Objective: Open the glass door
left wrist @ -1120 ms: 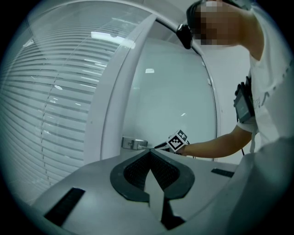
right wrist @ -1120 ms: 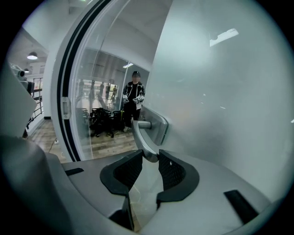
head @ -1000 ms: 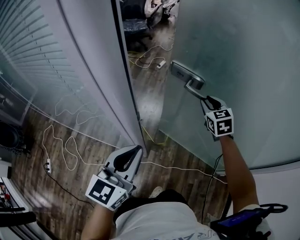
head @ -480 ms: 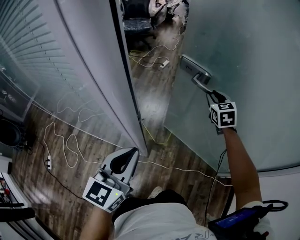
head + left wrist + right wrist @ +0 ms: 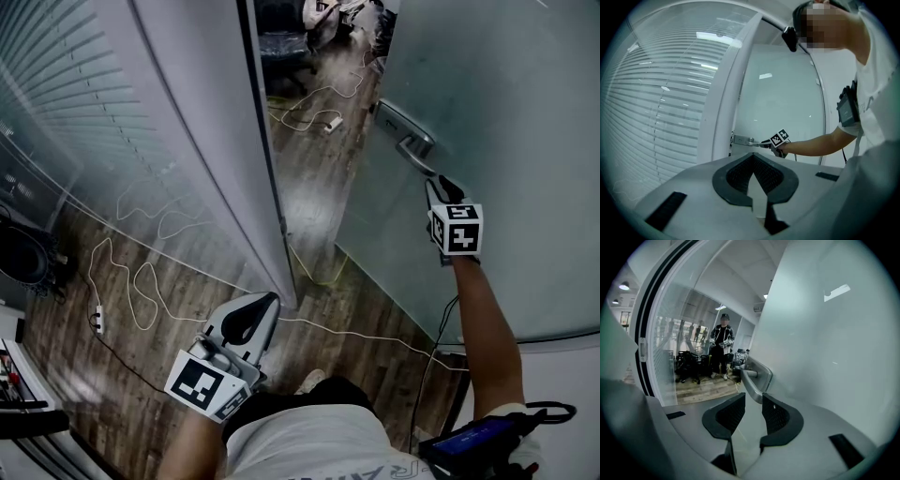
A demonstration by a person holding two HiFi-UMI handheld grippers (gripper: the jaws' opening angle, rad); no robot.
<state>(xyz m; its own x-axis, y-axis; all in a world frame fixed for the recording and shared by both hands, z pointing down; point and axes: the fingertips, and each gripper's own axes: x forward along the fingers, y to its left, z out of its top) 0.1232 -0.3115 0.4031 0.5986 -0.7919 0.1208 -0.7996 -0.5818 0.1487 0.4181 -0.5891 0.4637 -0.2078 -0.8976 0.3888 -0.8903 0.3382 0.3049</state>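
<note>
The frosted glass door (image 5: 506, 112) stands ajar at the right, with a gap between it and the white door frame (image 5: 216, 141). Its metal lever handle (image 5: 412, 142) points toward me. My right gripper (image 5: 439, 183) is shut on the end of that lever. In the right gripper view the lever handle (image 5: 752, 378) runs down between the two black pads of the right gripper (image 5: 753, 401). My left gripper (image 5: 265, 302) hangs low beside the frame's foot, shut and empty. The left gripper (image 5: 753, 157) looks toward the handle (image 5: 743, 139) from a distance.
White and yellow cables (image 5: 141, 281) wind over the wood floor, with a power strip (image 5: 330, 124) in the doorway. A glass wall with blinds (image 5: 56, 103) runs along the left. Beyond the opening stand office chairs (image 5: 281, 42) and a person (image 5: 723, 341).
The door has swung further open, toward the right of the head view. The right gripper has moved right and up with the handle in its grip. The left gripper has stayed put.
</note>
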